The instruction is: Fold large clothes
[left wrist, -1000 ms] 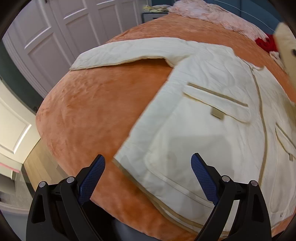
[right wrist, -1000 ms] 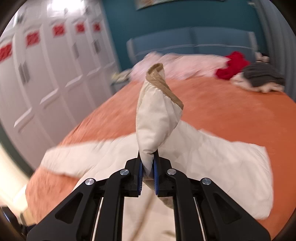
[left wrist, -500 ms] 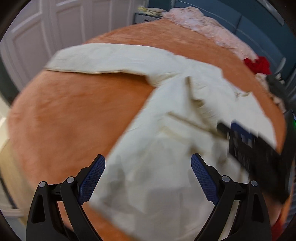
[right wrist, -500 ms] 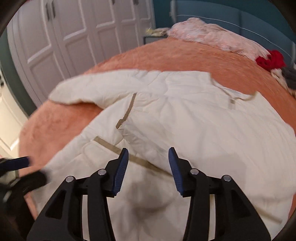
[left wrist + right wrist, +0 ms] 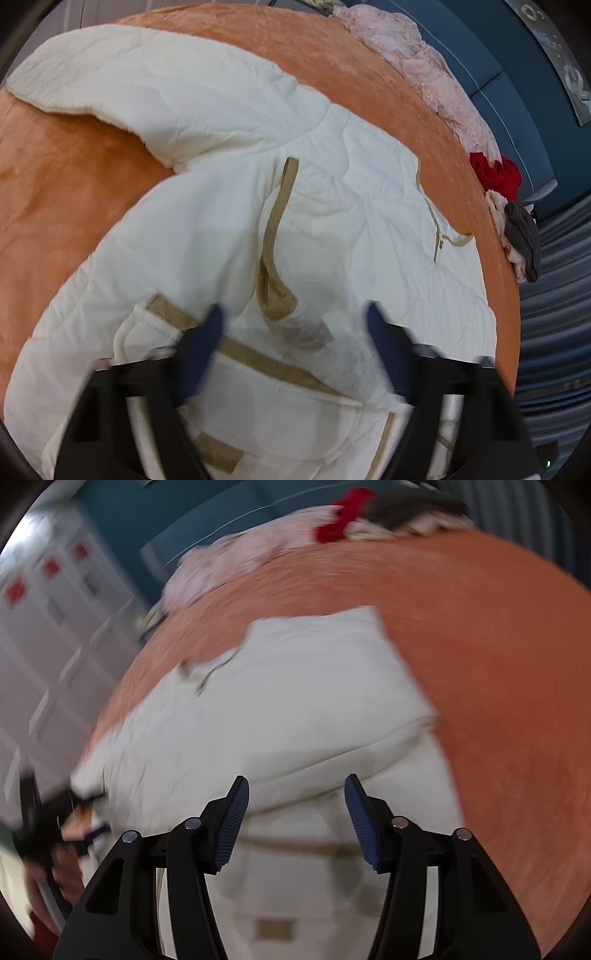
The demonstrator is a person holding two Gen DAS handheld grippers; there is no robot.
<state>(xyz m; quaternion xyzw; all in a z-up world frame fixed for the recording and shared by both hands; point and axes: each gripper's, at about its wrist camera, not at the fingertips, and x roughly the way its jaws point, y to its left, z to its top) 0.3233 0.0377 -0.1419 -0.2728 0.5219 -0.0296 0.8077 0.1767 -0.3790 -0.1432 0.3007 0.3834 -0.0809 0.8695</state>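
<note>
On the orange bed the cream quilted jacket lies spread flat, one side w/ its sleeve already folded in over the body, tan trim running up the middle. Other sleeve is out flat, stretching away toward the upper left in the left wrist view, so the jacket's long axis runs from the hem near the tools up toward the collar at the far side.

Left tool hangs just above the hem/pocket area, jaws about half wide and closing; cloth lies under them, nothing pinched betw. the pads as far as the blurred frame shows. Right tool is over the jacket's other half near the tan waist band, jaws mid-width and opening, nothing in them; frame is heavily motion-blurred.

Key relation, imo: the outstretched sleeve lies on the left tool's side, ahead and to the left of it, well apart from the right tool. So left hand is nearer for the next fold; sleeve prob. needs to come across the body toward the trim line.

Pile of pink, red and grey clothes sits at the far edge, clear of the work.
</note>
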